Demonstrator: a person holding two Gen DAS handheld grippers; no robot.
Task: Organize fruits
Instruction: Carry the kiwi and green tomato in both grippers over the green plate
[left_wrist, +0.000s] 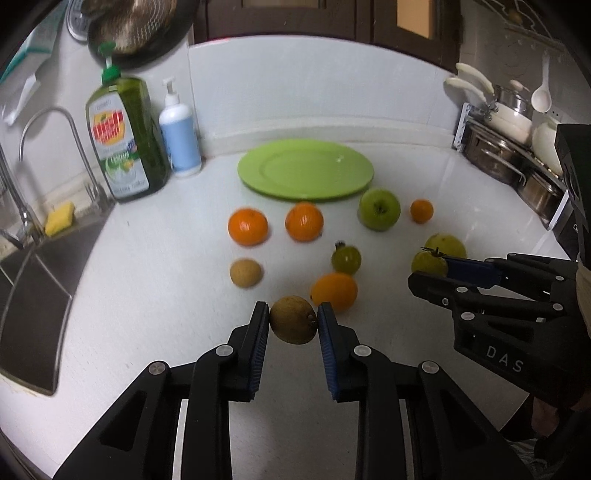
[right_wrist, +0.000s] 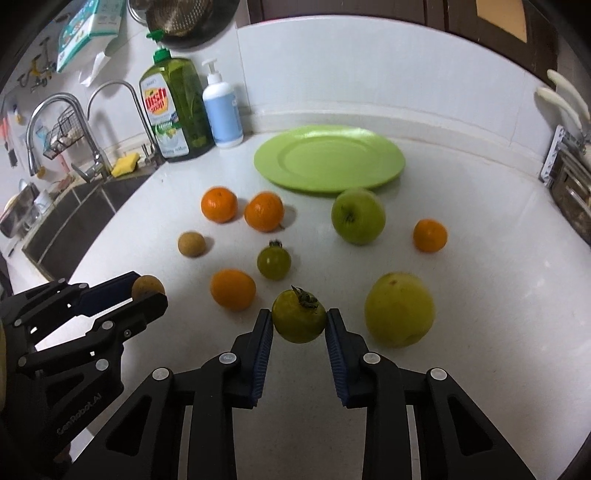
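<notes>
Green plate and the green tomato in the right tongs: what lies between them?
In the right wrist view, a smaller green tomato sits on the counter between the green plate and the held green tomato.

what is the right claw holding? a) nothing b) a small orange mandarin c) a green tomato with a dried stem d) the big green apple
c: in the right wrist view the right claw has its blue pads pressed on both sides of the round green tomato with a dried stem, while the big green apple sits on the white counter.

White countertop (right_wrist: 461, 369), steel sink (left_wrist: 33, 295), dark cabinets (left_wrist: 295, 18)
</notes>
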